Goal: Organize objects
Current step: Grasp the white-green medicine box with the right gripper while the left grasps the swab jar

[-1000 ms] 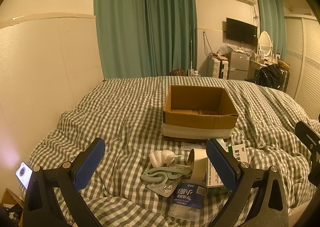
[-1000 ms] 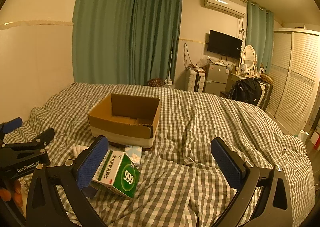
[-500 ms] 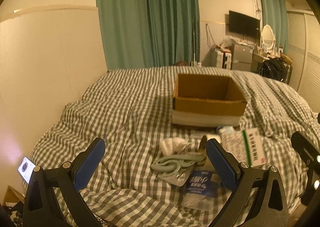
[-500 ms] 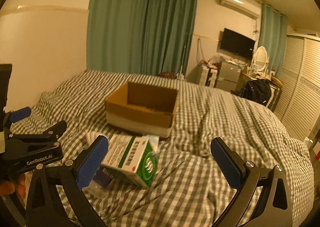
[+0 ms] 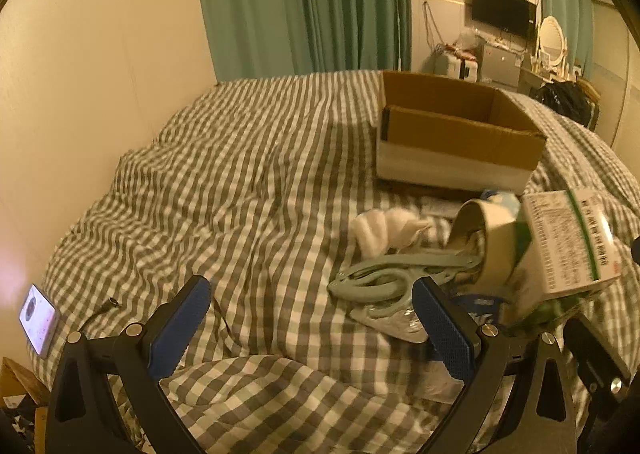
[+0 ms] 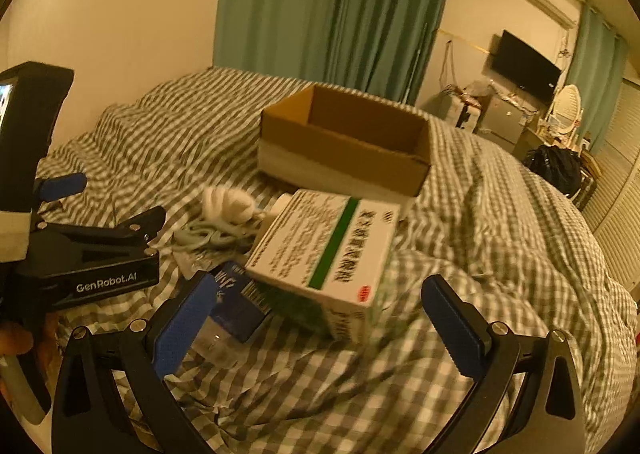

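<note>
Bed: we see a grey-and-white checked duvet (image 5: 256, 182) covering the whole bed, rumpled into folds, with every item lying on it.
Box: an open brown cardboard box with a white band round its base (image 6: 344, 146) sits on the duvet beyond the clutter; we see nothing inside it from either wrist view.
Left gripper: our left gripper (image 5: 312, 322), black with blue ribbed pads, is spread wide and holds nothing; it hovers over bare duvet just left of the pile.
Right gripper: our right gripper (image 6: 320, 318) is likewise spread wide with nothing between the pads; the medicine carton lies just ahead of it, nearer the left finger.
Carton: a white rectangular medicine carton with a green stripe and dark print (image 6: 326, 246) lies tilted on top of the pile, in front of the cardboard box.
Scissors: pale green plastic-handled scissors (image 5: 384, 274) lie flat on a clear crinkled wrapper, left of the carton.
Tape: a beige roll of tape (image 5: 486, 234) stands on edge between the scissors and the carton, touching both.
Cloth: a bunched white cloth (image 5: 384, 230) rests just behind the scissors.
Bottle: a clear plastic bottle with a dark blue label (image 6: 236, 306) lies on its side, partly under the carton.
Phone: a lit phone (image 5: 38, 320) lies at the duvet's left edge, well apart from the pile.
</note>
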